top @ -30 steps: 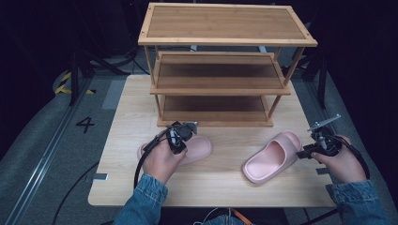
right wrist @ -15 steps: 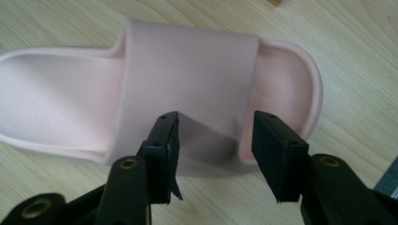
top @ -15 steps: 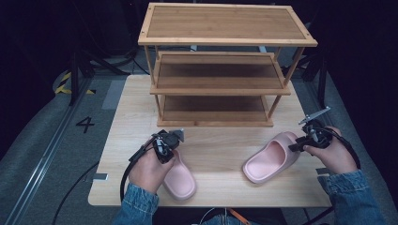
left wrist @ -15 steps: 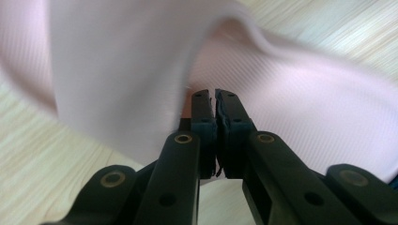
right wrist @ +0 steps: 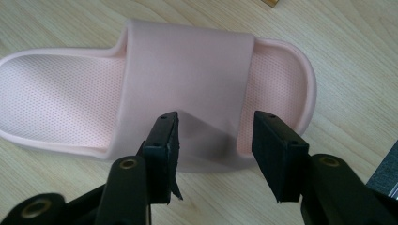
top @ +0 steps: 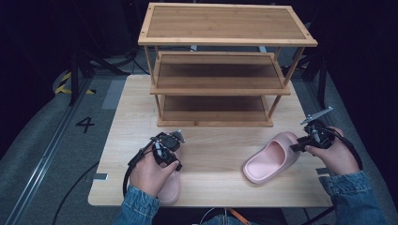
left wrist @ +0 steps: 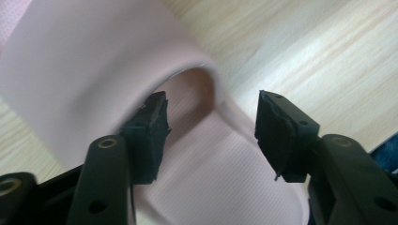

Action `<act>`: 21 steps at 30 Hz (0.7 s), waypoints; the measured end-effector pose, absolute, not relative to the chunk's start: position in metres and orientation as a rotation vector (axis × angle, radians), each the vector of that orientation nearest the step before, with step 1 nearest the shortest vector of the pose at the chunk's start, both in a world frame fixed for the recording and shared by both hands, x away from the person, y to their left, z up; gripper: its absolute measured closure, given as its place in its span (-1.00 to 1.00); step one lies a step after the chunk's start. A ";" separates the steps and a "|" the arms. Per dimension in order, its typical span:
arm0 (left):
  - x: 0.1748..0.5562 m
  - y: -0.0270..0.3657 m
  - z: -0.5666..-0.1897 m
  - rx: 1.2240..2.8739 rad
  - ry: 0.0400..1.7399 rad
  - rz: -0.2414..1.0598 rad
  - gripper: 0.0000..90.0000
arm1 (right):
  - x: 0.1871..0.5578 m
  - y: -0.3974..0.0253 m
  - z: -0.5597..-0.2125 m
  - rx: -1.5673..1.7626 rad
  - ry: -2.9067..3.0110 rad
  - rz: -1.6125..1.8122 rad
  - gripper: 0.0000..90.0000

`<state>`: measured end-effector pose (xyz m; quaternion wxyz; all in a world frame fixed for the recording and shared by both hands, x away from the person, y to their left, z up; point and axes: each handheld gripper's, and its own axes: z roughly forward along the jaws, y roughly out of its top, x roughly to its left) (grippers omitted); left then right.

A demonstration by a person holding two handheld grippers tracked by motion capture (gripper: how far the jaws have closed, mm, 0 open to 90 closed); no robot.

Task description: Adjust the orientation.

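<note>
The left gripper [top: 165, 149] is held low over the near left part of the table [top: 216, 154], with the hand behind it, and its jaws are spread apart over the strap of the left slipper [left wrist: 94, 70], not closed on it. This slipper [top: 170, 187] is laid with its long axis running from the near edge toward the shelf. The right gripper [top: 313, 135] is held at the far end of the right slipper [top: 271, 157]; its jaws are also open, just above the strap [right wrist: 187, 70]. This slipper is laid diagonally, with one end pointing to the near left. The wooden shelf [top: 220, 65] is placed at the back of the light wooden table, and a dark room is seen around.
</note>
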<state>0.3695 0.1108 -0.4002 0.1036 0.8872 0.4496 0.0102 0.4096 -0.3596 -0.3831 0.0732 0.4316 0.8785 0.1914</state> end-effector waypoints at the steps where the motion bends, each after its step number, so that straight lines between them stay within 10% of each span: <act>1: 0.372 0.110 -0.404 2.604 1.362 0.063 0.01 | 0.409 -0.360 -0.384 1.305 2.635 0.574 0.17; 21: 0.372 0.095 -0.412 2.527 1.374 0.321 0.35 | 0.404 -0.365 -0.386 1.309 2.622 0.570 0.17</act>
